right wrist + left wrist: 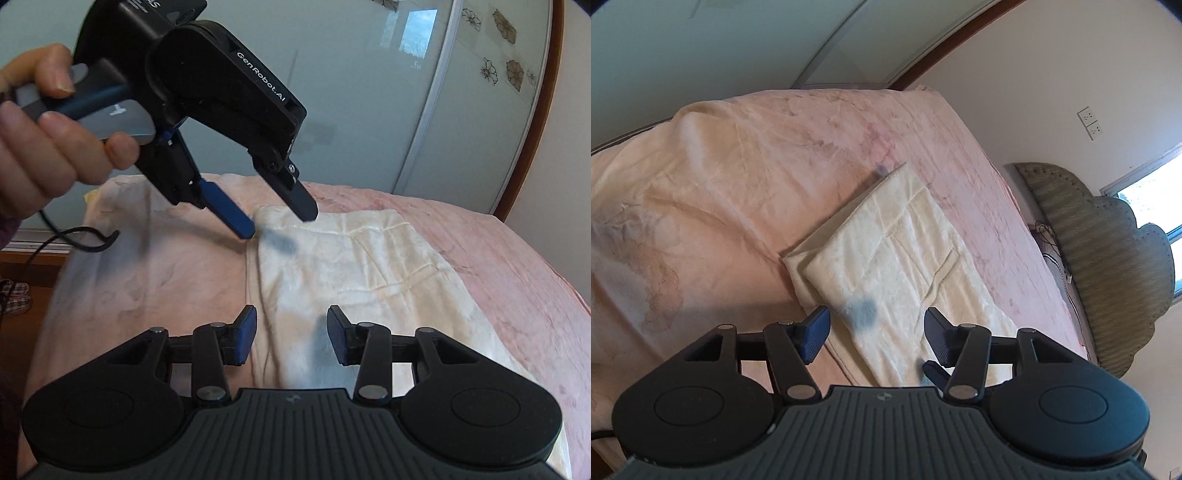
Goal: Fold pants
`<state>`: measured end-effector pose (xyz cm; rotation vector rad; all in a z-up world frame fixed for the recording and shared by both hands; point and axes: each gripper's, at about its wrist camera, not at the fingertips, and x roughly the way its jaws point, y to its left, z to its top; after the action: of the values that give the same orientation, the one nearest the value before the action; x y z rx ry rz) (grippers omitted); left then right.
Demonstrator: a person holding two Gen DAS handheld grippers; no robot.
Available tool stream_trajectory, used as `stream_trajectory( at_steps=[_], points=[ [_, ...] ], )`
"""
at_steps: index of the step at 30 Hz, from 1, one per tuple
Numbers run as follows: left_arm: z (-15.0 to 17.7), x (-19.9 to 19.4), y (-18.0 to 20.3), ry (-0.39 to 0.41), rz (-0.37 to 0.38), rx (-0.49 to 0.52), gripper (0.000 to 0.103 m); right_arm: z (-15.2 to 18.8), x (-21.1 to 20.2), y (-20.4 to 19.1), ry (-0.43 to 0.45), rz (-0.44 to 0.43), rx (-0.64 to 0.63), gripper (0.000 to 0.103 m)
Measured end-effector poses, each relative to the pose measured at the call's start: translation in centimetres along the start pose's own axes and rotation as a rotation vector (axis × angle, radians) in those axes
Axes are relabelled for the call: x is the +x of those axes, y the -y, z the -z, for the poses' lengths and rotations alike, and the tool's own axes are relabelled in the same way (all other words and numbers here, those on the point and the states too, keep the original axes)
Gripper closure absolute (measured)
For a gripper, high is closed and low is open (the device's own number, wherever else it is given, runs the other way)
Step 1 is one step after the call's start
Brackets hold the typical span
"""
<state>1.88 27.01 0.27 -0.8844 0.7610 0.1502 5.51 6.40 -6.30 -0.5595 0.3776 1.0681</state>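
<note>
1. Left gripper (282,225) hung over the far-left corner of the folded pants (354,273), jaws parted, nothing between them. Blue pad (232,216) sat just beside the cloth edge; the black finger hovered above the top layer. A hand (48,125) gripped the handle, cable trailing off it.

2. Right gripper (291,334) stood at the near edge of the same bundle, jaws moderately apart and empty, cloth visible through the gap beneath them.

3. Pants: cream, plush, lying as a flat rectangle in layers on the pink blanket (498,266) covering the bed. In the left wrist view the lower layer (798,266) stuck out past the upper one along the left side, so the edges were not flush.

4. Risk: with both grippers free of the cloth, any regrasp could pinch only the top layer. Lifting that would likely peel the fold open.

5. Risk: the blanket is soft and of close colour. A low pinch at the edge could catch blanket with the pants and drag both.

6. Risk: the offset layers may worsen if one corner is pulled before the other; the bundle would skew.

7. Risk: the two tools work close together at this end and could collide over the cloth.
</note>
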Motion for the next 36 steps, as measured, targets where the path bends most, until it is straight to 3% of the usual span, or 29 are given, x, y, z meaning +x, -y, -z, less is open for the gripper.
stream_trajectory(
  at_steps=[4,6,8,10,17,20,23,25,29,31,32,36],
  points=[
    [-0.2,0.6,-0.7,0.003,-0.003,-0.029,0.045,-0.2,0.7,-0.1,-0.016,-0.004,-0.005,0.065],
    [-0.2,0.9,-0.8,0.001,0.002,-0.036,0.051,-0.4,0.7,-0.5,-0.015,0.003,-0.027,0.074],
    [0.0,1.0,-0.7,0.013,-0.017,-0.029,0.079,-0.5,0.9,-0.9,-0.018,0.014,-0.048,0.084],
    [0.1,0.9,-0.9,0.032,-0.038,-0.024,0.098,-0.4,0.8,-1.2,-0.008,0.02,-0.057,0.089],
    [0.4,-1.6,-1.2,0.082,-0.036,-0.008,0.099,-1.6,0.8,-0.6,0.017,-0.1,0.046,0.092],
    [0.4,-0.5,-1.0,0.058,-0.091,0.02,0.099,-1.6,1.7,-1.0,-0.016,-0.094,0.025,0.093],
    [0.6,0.5,-1.2,0.055,-0.125,0.024,0.099,-0.8,1.3,-0.1,-0.008,-0.101,0.119,0.092],
    [0.7,0.4,-1.1,0.062,-0.127,0.041,0.098,-0.6,-1.0,1.1,0.027,-0.114,0.191,0.092],
    [0.7,0.3,-0.8,0.058,-0.141,0.055,0.096,2.1,-8.4,4.4,0.07,0.012,0.288,0.091],
    [0.6,0.1,-0.6,0.059,-0.157,0.058,0.09,4.6,-12.0,6.6,0.051,0.145,0.357,0.091],
    [0.6,-0.2,-0.4,0.064,-0.169,0.063,0.083,6.1,-13.5,7.5,0.027,0.218,0.392,0.091],
    [1.1,-1.9,1.6,0.135,-0.252,0.133,0.083,12.5,-17.4,10.3,-0.13,0.414,0.565,0.09]
  ],
)
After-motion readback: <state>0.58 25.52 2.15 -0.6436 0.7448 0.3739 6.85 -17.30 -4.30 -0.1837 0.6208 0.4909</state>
